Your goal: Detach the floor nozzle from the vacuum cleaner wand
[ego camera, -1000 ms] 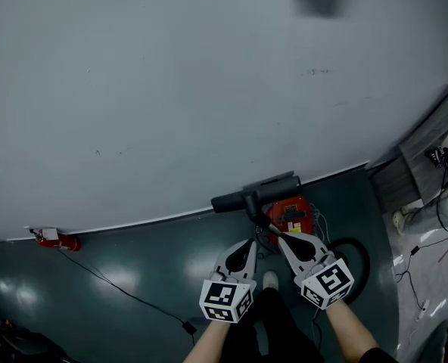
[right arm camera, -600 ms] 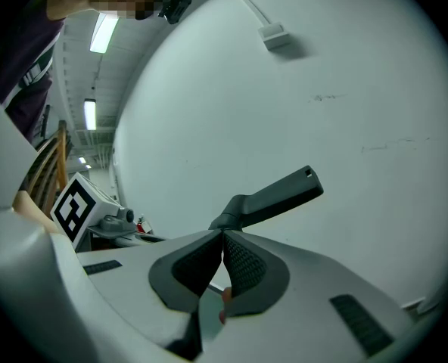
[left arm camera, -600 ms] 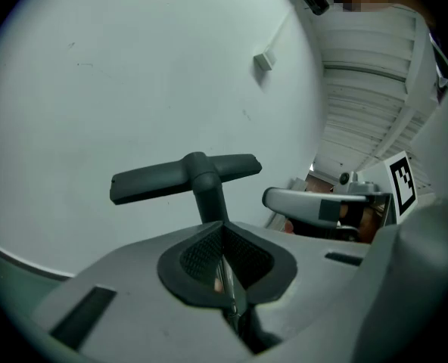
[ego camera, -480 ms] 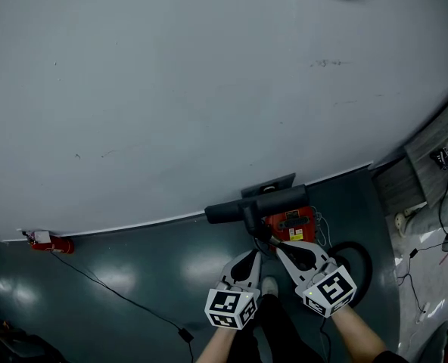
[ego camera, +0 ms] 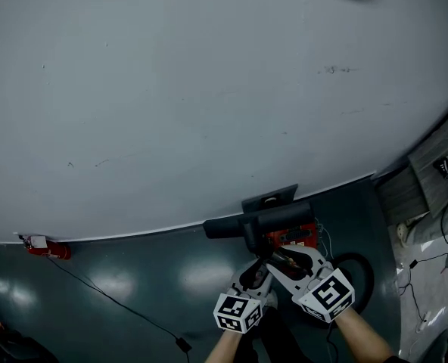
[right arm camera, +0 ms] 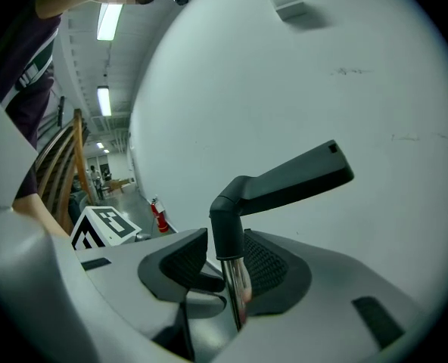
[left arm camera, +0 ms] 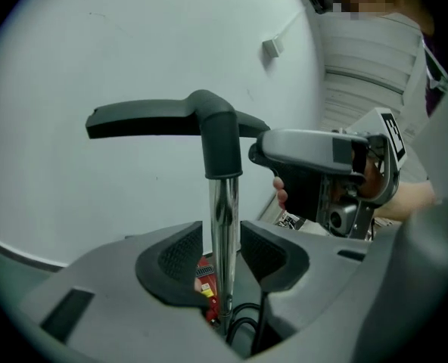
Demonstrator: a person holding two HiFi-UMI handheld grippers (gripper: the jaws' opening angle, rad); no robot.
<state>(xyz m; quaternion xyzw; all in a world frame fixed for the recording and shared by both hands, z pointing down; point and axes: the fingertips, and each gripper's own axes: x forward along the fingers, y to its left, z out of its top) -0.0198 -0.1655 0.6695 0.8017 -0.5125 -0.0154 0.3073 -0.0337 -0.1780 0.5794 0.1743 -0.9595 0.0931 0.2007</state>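
Nozzle [ego camera: 258, 221] on top end of wand [left arm camera: 224, 225], crosswise before wall [ego camera: 209, 89]. Left tool [left arm camera: 222, 259] nearly closed, pads pinching wand below nozzle. Right tool [right arm camera: 228, 267] narrowed, clamped on wand just under nozzle neck. Red vacuum body [ego camera: 294, 237] beneath nozzle.

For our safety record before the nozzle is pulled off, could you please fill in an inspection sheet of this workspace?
Surface: glossy dark green floor meeting a white wall.
Job's things: floor nozzle on the chrome wand, not yet detached; red vacuum body on the floor.
Clutter: small items at the right edge, too small to tell.
Grippers: right gripper shut on the floor nozzle's neck; left gripper around the wand, contact unclear.
Cables: black hose looped beside the body; thin cable across the floor.
Surroundings: red fire extinguisher at the wall.
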